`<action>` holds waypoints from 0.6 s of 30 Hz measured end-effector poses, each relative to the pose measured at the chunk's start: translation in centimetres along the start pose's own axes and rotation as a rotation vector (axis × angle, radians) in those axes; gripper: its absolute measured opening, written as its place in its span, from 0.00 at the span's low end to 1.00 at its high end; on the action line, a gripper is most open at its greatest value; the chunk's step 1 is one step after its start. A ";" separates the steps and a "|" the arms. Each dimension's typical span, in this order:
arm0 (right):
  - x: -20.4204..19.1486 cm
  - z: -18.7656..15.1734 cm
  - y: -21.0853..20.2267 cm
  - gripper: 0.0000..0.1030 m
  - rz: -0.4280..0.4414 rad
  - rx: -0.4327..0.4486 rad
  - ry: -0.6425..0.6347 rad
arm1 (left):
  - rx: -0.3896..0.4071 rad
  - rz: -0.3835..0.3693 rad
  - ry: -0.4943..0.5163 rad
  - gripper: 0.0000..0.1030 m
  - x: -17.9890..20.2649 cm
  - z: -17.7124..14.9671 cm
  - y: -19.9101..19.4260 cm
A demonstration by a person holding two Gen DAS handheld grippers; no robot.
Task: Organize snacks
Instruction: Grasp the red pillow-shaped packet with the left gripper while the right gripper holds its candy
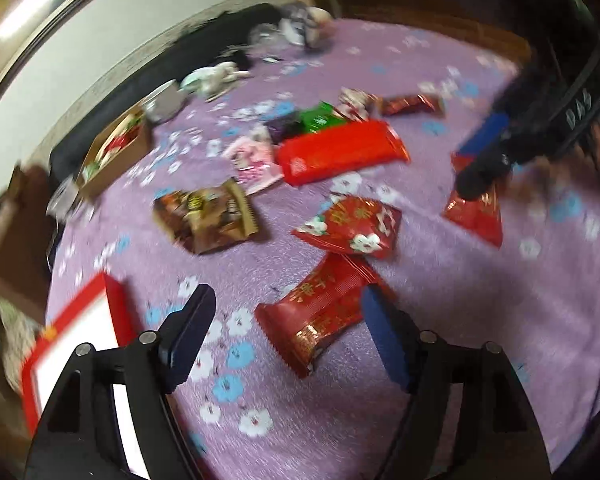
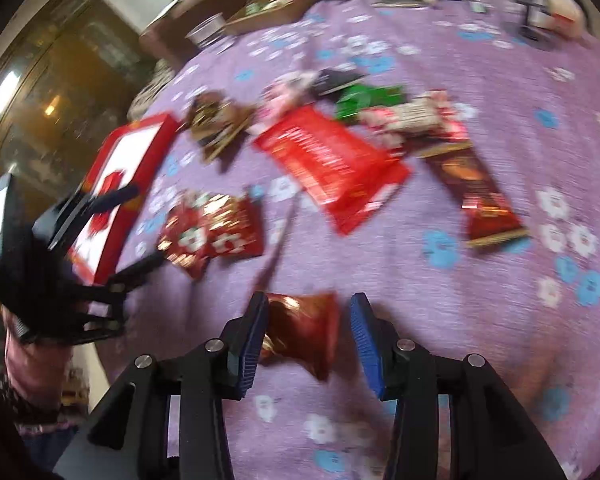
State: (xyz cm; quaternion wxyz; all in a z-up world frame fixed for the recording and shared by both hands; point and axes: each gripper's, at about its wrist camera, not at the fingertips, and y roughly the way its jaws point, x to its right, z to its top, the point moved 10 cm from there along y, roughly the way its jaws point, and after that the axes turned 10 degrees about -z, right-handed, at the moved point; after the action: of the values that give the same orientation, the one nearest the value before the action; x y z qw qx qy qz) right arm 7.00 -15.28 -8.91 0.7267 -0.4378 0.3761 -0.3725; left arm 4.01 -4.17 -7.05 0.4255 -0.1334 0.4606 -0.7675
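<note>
Snack packets lie scattered on a purple flowered cloth (image 1: 440, 320). My left gripper (image 1: 288, 294) is open low over the cloth, with a ribbed red packet (image 1: 320, 320) lying flat between its fingers, apart from the left pad. My right gripper (image 2: 309, 300) is open around a crumpled red packet (image 2: 304, 328); the left pad touches it and the right pad stands clear. In the left wrist view the right gripper (image 1: 476, 168) shows over that red packet (image 1: 480, 216). The left gripper (image 2: 146, 224) appears at the left of the right wrist view.
A red box with a white inside (image 1: 80, 340) (image 2: 128, 176) lies at the cloth's left edge. A cardboard box (image 1: 112, 152) with snacks stands farther back. A large flat red packet (image 1: 340, 152), a brown packet (image 1: 208, 216), a flowered red packet (image 1: 352, 224) and a dark red bar (image 2: 476, 192) lie mid-cloth.
</note>
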 end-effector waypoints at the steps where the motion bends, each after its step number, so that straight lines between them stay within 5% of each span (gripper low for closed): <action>1: -0.5 0.1 0.3 0.44 0.013 -0.003 -0.001 | -0.002 -0.021 0.016 0.73 0.3 0.0 0.2; 5: -2.0 0.9 1.3 0.44 0.080 -0.009 0.016 | -0.001 -0.100 0.026 0.73 1.2 0.1 1.0; 8: -2.8 2.7 -0.1 0.45 0.122 0.096 0.043 | 0.004 -0.149 0.018 0.64 1.9 -0.2 1.2; 11: -3.9 4.0 -1.2 0.65 0.196 0.180 0.074 | 0.017 -0.158 0.018 0.52 2.4 -0.4 0.9; 14: -4.9 4.8 -0.7 0.65 0.178 0.212 0.076 | 0.019 -0.172 -0.023 0.48 2.5 -0.7 0.5; 15: -5.1 4.9 -0.5 0.65 0.170 0.213 0.078 | 0.022 -0.171 -0.038 0.30 2.5 -1.0 0.3; 18: -5.6 4.8 0.5 0.65 0.138 0.195 0.062 | 0.035 -0.186 -0.128 0.30 2.0 -2.1 -0.4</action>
State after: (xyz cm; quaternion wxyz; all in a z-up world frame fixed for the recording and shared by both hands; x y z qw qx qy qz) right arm 8.84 -8.51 -6.53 0.7779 -0.3262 0.3895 -0.3697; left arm 1.34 -4.34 -8.26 0.3833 -0.2168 0.4047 -0.8014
